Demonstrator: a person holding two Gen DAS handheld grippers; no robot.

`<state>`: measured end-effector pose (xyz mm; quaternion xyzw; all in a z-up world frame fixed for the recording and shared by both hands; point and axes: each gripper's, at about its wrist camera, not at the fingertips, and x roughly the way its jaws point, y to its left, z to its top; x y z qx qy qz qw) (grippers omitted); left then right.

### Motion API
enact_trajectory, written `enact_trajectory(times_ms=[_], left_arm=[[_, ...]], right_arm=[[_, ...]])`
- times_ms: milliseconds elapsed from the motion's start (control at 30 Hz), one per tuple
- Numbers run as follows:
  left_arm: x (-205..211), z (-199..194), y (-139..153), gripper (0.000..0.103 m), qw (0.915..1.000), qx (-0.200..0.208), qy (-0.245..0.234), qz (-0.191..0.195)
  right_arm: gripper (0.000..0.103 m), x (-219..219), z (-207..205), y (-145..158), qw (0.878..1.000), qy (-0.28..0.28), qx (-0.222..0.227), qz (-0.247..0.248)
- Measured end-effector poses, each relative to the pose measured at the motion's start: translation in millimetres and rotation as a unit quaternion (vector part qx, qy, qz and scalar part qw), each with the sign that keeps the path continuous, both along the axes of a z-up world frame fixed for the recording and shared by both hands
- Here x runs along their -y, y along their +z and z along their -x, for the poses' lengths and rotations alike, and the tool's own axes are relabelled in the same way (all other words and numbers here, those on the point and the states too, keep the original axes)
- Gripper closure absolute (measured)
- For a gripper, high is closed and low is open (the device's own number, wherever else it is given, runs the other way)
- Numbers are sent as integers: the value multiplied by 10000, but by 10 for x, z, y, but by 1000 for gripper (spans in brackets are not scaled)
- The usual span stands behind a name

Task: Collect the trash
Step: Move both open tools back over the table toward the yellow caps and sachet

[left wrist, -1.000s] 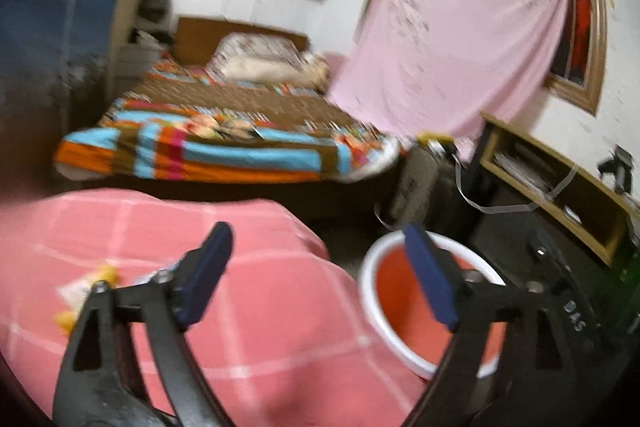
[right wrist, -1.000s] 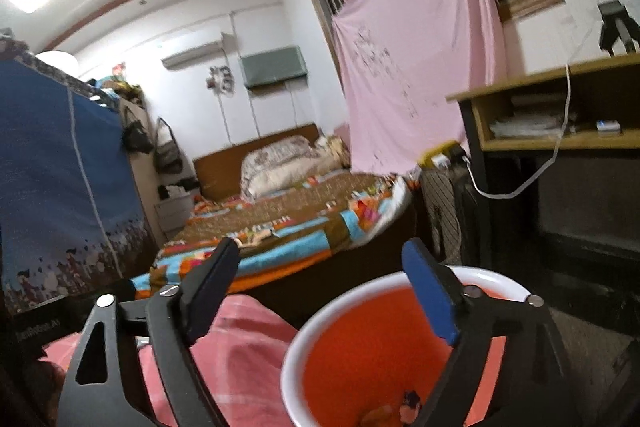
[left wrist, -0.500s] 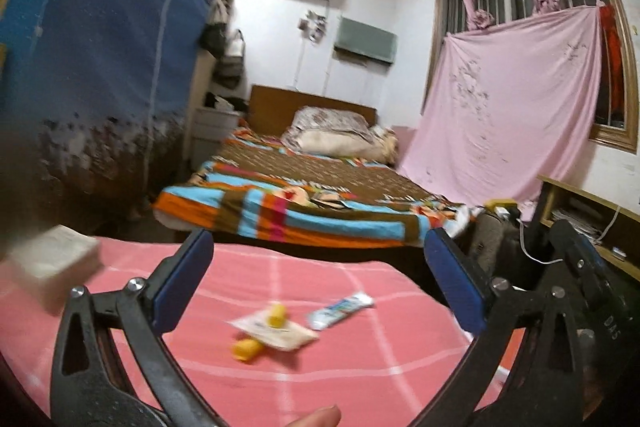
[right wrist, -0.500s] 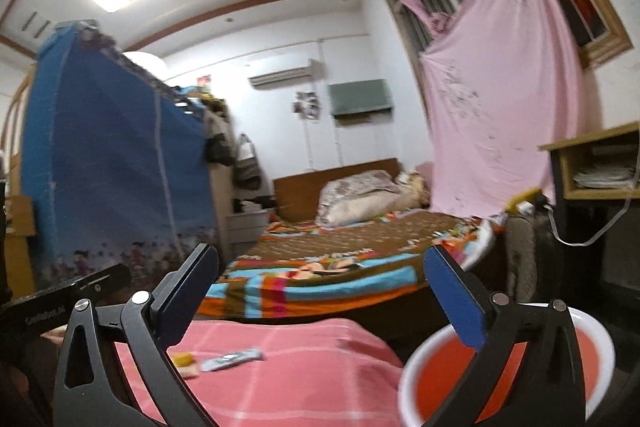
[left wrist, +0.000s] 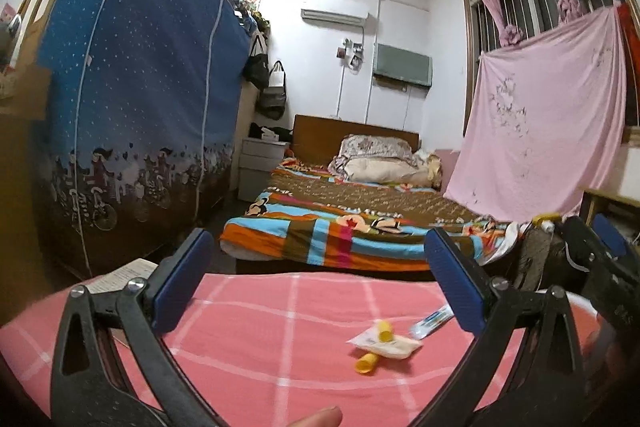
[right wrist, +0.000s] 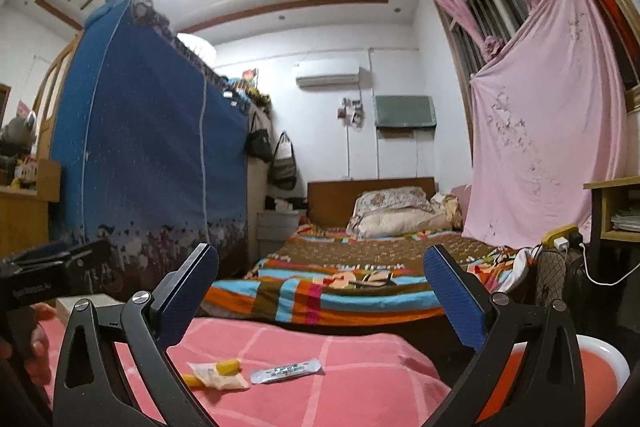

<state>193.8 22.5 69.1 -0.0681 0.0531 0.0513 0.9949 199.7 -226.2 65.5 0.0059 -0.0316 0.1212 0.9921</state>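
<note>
On the pink checked cloth [left wrist: 280, 339] lie a cream wrapper [left wrist: 386, 343], two small yellow pieces [left wrist: 367, 363] and a silver-blue sachet [left wrist: 432, 319]. The right wrist view shows the same wrapper [right wrist: 219, 375], a yellow piece [right wrist: 228, 366] and the sachet [right wrist: 286, 371]. My left gripper [left wrist: 320, 291] is open and empty, above the cloth and back from the trash. My right gripper [right wrist: 320, 303] is open and empty, also above the cloth. An orange basin with a white rim [right wrist: 600, 367] sits low at the right.
A bed with a striped blanket [left wrist: 340, 227] stands beyond the table. A blue fabric wardrobe [left wrist: 140, 107] fills the left. A white box [left wrist: 124, 273] lies at the cloth's far left edge. A wooden shelf [right wrist: 616, 211] and a pink sheet [right wrist: 548, 131] are at the right.
Both grippers have swung up and left, away from the orange basin toward the pink cloth. The trash has come into view ahead of them. Both stayed open.
</note>
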Motion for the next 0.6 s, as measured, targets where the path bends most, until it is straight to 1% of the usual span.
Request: enact_trajectory(times_ms=[167,300,367,467,533,567,600], left_arm=[[-92,-74,-168,15,9996,-238,-89,78],[-103,-139,-244,15,9985,-460,-223,181],[-105,-188,-262,16,9975,-585,-326,228],[-76,-263,-312,18,9952,-836,-455,236],[-51,-328,-345,20,9929,-1037,-533,251],[-44,-373,-367,23,9909,-1178,-591,277],[-47,-405,-389,25,9887,-1307,-665,311]], right_arm=[[0,-58,-141,-113,9992,117,-362,157],[0,-128,-128,-145,9985,241,-379,310],[1,-190,-151,-167,9975,326,-459,428],[6,-232,-235,-211,9950,387,-744,542],[13,-230,-304,-230,9931,438,-956,516],[18,-217,-339,-242,9920,452,-1076,480],[19,-205,-370,-249,9909,460,-1183,444]])
